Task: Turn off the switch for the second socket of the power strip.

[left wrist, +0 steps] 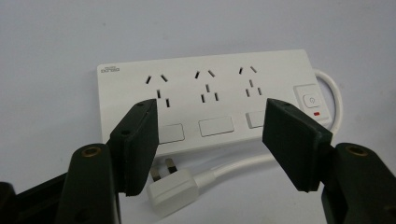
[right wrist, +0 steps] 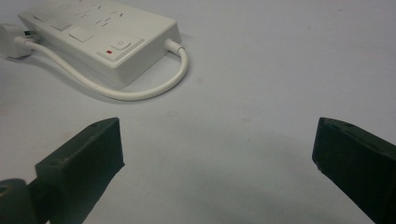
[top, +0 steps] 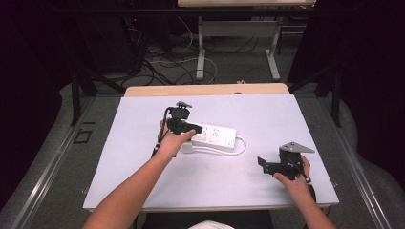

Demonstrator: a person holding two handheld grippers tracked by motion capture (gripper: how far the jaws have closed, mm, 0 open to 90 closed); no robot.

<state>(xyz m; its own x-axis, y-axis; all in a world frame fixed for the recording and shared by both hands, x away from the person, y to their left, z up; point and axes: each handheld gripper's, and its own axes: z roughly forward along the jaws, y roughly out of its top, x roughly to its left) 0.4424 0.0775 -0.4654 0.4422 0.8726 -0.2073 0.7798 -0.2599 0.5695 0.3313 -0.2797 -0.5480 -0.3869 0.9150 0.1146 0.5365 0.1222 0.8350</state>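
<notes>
On the white table [top: 143, 191], the power strip [top: 215, 137] lies mid-frame in the high view, its plug [left wrist: 170, 191] loose just below it. The left gripper [top: 191, 128] hovers at the strip's left end, jaws apart, holding nothing. The right gripper [top: 267, 165], lower right, well apart, gapes empty

White power strip [left wrist: 205, 100] with red light, black jaws, pale lilac table [top: 143, 124]
</notes>
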